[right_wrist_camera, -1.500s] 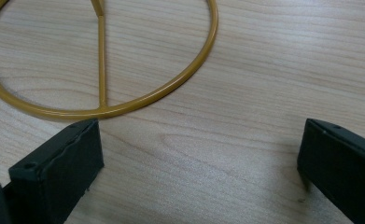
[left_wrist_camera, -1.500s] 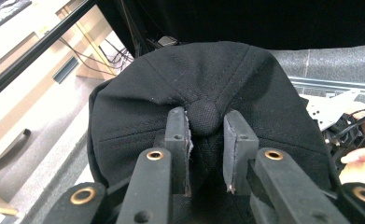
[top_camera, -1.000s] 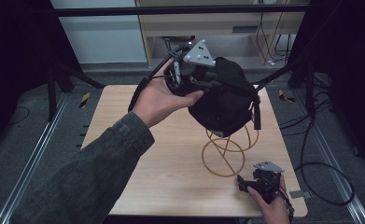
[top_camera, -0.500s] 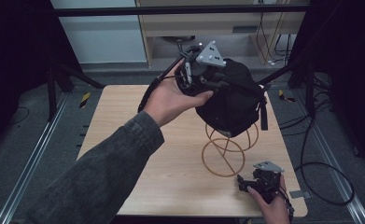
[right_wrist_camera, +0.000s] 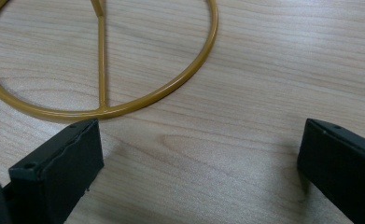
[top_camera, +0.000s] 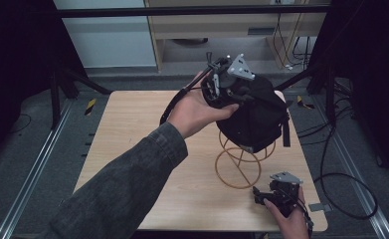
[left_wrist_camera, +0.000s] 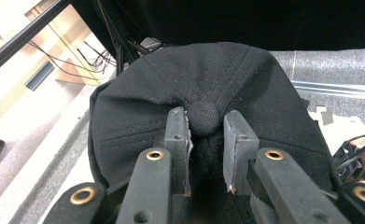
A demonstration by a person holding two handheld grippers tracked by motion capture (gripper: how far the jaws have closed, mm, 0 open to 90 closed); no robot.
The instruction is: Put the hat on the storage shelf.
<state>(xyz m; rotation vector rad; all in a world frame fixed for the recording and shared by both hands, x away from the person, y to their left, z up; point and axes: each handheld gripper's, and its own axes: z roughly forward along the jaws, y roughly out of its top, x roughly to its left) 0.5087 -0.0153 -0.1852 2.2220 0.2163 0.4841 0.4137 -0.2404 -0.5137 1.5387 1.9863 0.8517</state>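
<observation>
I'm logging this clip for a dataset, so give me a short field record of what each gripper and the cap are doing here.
left gripper: shut on the black cap's top button
black cap: over the top of the gold wire stand, whether seated is unclear
gold wire stand: upright on the wooden table
right gripper: open, fingers wide apart, low over the table beside the stand's base ring, holding nothing

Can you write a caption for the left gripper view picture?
Left gripper pinching the black cap by its top button.
</observation>
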